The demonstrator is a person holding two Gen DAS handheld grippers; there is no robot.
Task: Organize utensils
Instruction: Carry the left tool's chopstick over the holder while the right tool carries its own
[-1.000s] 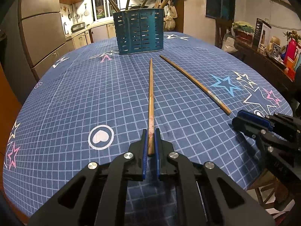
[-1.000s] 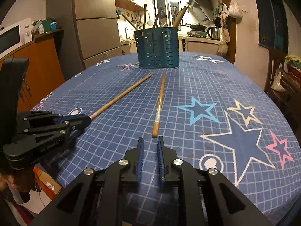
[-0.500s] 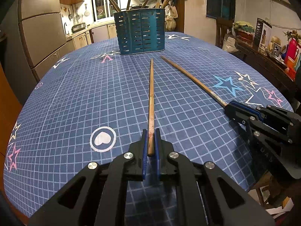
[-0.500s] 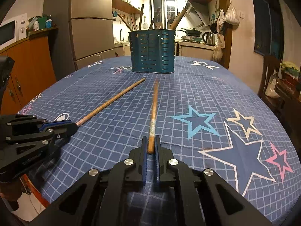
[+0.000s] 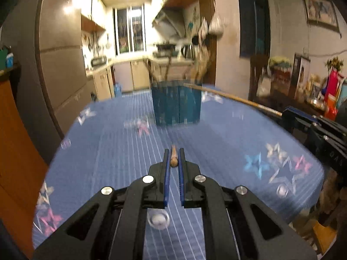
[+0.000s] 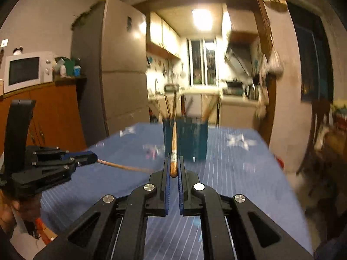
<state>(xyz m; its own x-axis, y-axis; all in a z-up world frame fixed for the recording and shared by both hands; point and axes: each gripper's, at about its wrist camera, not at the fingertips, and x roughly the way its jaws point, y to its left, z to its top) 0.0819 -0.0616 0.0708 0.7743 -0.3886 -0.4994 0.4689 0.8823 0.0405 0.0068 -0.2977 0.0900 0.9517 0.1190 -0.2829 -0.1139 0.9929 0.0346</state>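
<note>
My left gripper (image 5: 173, 155) is shut on the thick end of a long wooden chopstick (image 5: 173, 159), held above the table and pointing away toward the blue slotted utensil holder (image 5: 176, 104). My right gripper (image 6: 173, 162) is shut on a second wooden chopstick (image 6: 173, 145), also lifted, its tip reaching in front of the holder (image 6: 190, 138). In the left wrist view, the right gripper (image 5: 288, 113) and its chopstick (image 5: 234, 97) show at the right. In the right wrist view, the left gripper (image 6: 92, 158) and its chopstick (image 6: 125, 168) show at the left. Several wooden utensils stand in the holder.
The table (image 5: 108, 151) wears a blue grid cloth with stars. A tall fridge (image 6: 121, 75) and an orange cabinet with a microwave (image 6: 26, 70) stand left of it. A chair (image 6: 321, 134) and a cluttered shelf (image 5: 314, 86) are to the right. Both views are motion-blurred.
The right gripper closed on its chopstick. Both grippers then rose, lifting the two chopsticks off the tablecloth, and the views tilted up toward the kitchen.
</note>
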